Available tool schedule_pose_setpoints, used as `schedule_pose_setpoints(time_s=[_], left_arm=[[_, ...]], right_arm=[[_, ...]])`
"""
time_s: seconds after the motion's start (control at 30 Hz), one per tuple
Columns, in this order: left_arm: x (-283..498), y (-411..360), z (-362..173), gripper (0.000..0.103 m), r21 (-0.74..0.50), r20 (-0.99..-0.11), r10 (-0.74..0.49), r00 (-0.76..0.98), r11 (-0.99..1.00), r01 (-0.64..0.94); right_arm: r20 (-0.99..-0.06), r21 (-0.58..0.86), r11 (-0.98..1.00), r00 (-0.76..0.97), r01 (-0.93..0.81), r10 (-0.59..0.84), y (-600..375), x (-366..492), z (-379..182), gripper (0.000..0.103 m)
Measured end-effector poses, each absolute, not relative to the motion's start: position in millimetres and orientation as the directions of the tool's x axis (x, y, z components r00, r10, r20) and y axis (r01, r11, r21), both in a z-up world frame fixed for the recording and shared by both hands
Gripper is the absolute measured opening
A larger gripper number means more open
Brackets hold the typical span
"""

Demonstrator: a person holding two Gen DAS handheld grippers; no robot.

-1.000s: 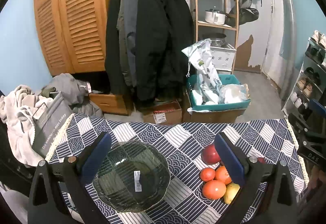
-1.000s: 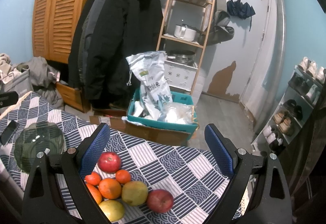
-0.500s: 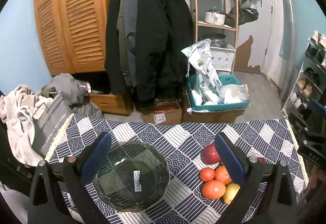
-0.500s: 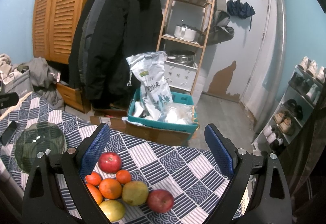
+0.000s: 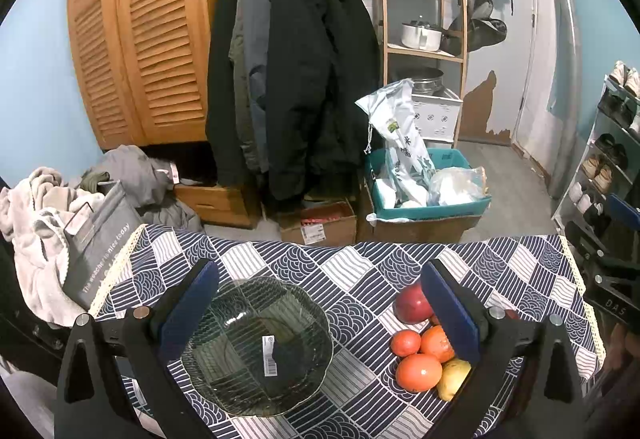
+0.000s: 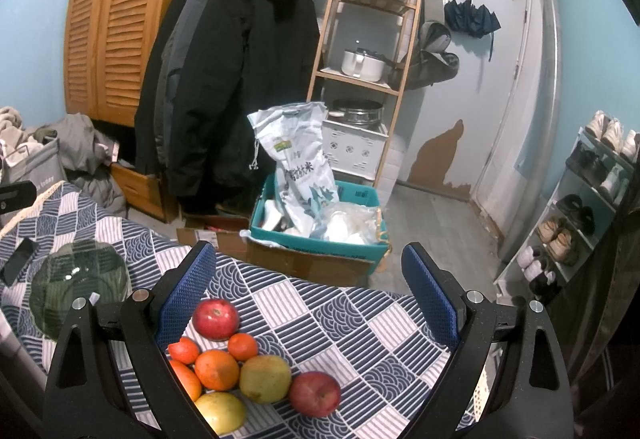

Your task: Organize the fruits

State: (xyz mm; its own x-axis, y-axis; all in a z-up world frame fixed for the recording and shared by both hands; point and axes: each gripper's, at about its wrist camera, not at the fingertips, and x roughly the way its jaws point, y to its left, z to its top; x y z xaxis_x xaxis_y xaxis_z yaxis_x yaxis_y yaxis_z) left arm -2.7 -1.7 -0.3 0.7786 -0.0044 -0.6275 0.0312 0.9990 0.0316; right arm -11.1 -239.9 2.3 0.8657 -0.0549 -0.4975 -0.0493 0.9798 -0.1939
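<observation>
Surface under blue-and-white patterned cloth; louvred wooden wardrobe, hanging black coats, teal crate behind. Clear green glass dish sits left; cluster of red apples, oranges and yellow fruit right. My left tool wide open over dish, empty. My right tool wide open above fruit, touching nothing.

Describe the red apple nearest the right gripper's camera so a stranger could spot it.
On the blue patterned tablecloth sits a cluster of fruit beside the glass bowl. The red apple lies at the cluster's right end, touching the yellow-green fruit; the other red apple sits farther back.
</observation>
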Motion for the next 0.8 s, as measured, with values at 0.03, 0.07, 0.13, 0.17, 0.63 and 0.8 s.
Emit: schedule_pose_setpoints(time_s=[0.03, 0.07, 0.13, 0.17, 0.63, 0.8], left_arm=[[-3, -2, 0, 0.102, 0.031, -0.627, -0.004, 0.779, 0.999, 0.031], [-3, -2, 1, 0.102, 0.03, -0.628, -0.005, 0.778, 0.999, 0.031], [-2, -3, 4, 0.102, 0.031, -0.628, -0.004, 0.778, 0.999, 0.03], [-3, -3, 4, 0.102, 0.032, -0.627, -0.003, 0.779, 0.999, 0.03], [-2, -5, 5, 0.102, 0.024, -0.627, -0.01, 0.779, 0.999, 0.032], [4, -14, 15, 0.102, 0.019, -0.627, -0.016, 0.779, 0.999, 0.036]], right_arm=[[-0.497, -0.194, 0.98, 0.866, -0.049, -0.055, -240, -11, 2, 0.093], [-0.497, -0.193, 0.98, 0.866, -0.049, -0.055, -240, -11, 2, 0.093], [-0.498, -0.192, 0.98, 0.866, -0.049, -0.054, -240, -11, 2, 0.093], [-0.497, -0.192, 0.98, 0.866, -0.048, -0.055, -240, -11, 2, 0.093], [-0.498, -0.192, 0.98, 0.865, -0.048, -0.055, -241, -11, 2, 0.093], [-0.497, -0.192, 0.98, 0.866, -0.048, -0.055, -241, -12, 3, 0.093]])
